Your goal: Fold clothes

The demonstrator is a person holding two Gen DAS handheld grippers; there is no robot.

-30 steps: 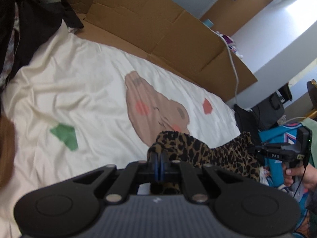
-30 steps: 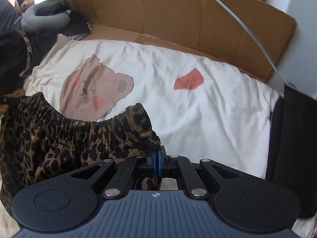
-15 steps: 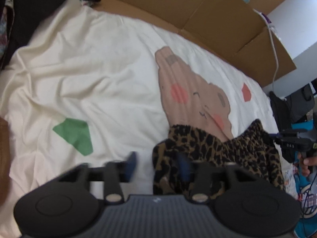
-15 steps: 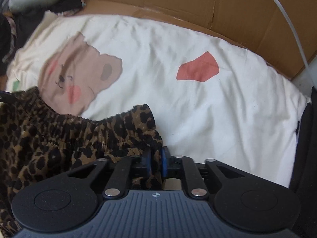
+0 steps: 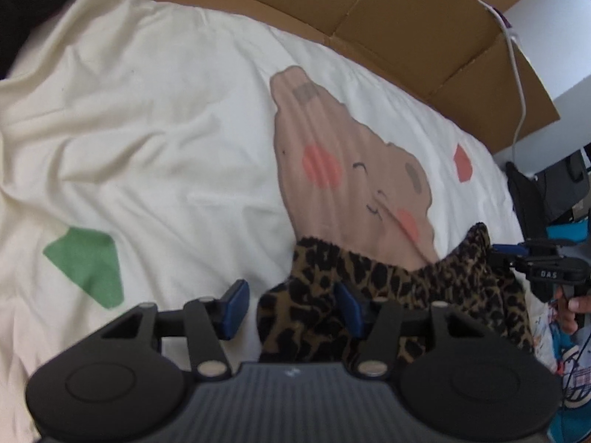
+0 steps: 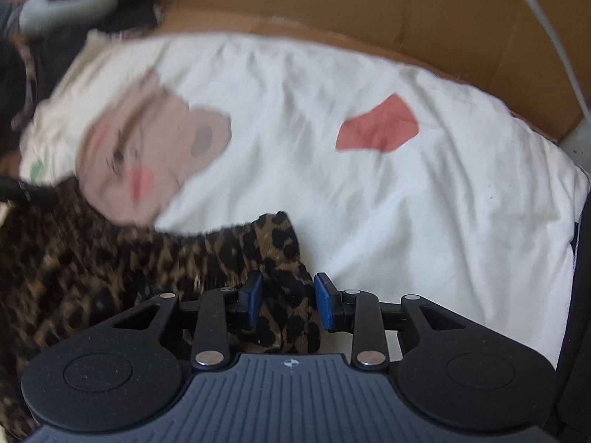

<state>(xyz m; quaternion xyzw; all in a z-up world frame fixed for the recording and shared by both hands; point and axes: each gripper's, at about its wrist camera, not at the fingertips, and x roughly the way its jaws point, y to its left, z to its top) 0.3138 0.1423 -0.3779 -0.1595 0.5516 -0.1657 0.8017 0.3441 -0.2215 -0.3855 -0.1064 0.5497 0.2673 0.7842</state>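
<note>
Leopard-print garment (image 5: 399, 280) lies at the near edge of the bedsheet (image 5: 155, 140), its gathered waistband running left to right between our two grippers, just below the bear print (image 5: 354, 170). That left-right line is the garment's long axis as we see it, and any coming fold turns on it: the band's two ends sit at the two tools, and the rest of the cloth drops off the near side, out of view.

Our left gripper (image 5: 291, 308) has its fingers apart, with the band's left end bunched between the blue pads (image 5: 234, 306) but not pinched. Our right gripper (image 6: 288, 302) also stands parted, a fold of the right end (image 6: 284, 295) loose in the gap; in the left wrist view we see it (image 5: 496, 254) at the band's far right tip, held by a hand (image 5: 576, 306).

Each tool is nearest its own end, so neither is better placed for the middle. The cloth looks soft and slumps between the ends. Both grips being slack fits either a garment just laid out flat or one about to be taken up again; we cannot tell which. Cardboard (image 5: 406, 22) walls the far side.
</note>
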